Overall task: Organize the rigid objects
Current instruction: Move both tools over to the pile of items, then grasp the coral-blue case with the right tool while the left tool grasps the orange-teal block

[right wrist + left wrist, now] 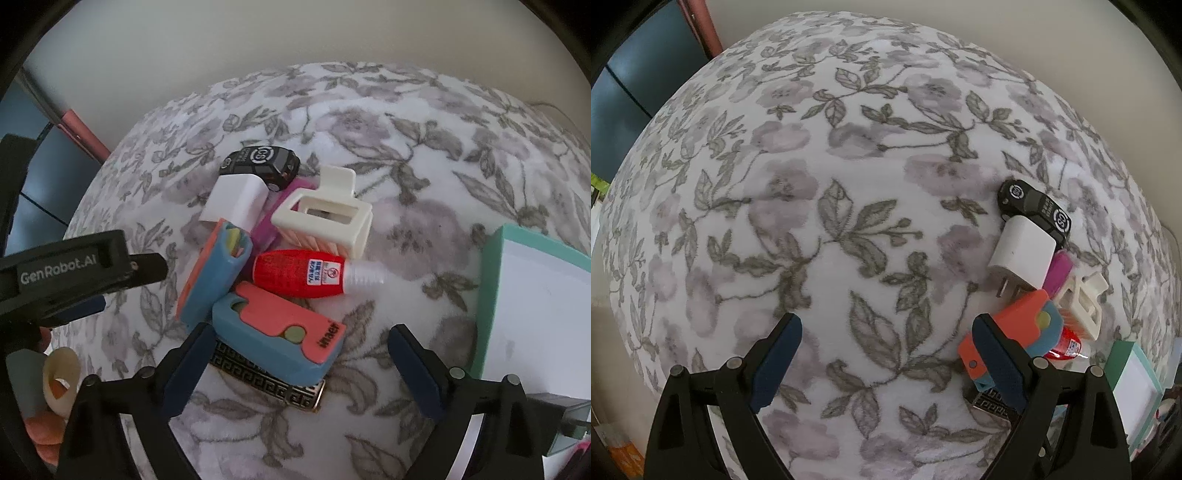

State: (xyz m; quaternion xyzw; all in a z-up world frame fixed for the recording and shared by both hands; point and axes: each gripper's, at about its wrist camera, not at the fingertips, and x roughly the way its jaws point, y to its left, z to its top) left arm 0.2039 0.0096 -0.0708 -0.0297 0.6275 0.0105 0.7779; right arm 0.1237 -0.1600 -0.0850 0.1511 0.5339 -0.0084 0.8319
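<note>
Hovering my right gripper (301, 369) with fingers spread over the coral-blue case (280, 339) in the pile beside the teal box (491, 295), I risk nudging the red bottle (295, 275) away.

"GenRobot.AI" stands in pale letters on the black body of the left gripper (85, 269), seen from the right wrist camera. The lower coral-and-blue case (284, 332) carries a black word — apparently "imaer". The black toy car (260, 164) bears a ringed "CS" on its roof. The red bottle (303, 273) has a label — its print too small to read.
</note>
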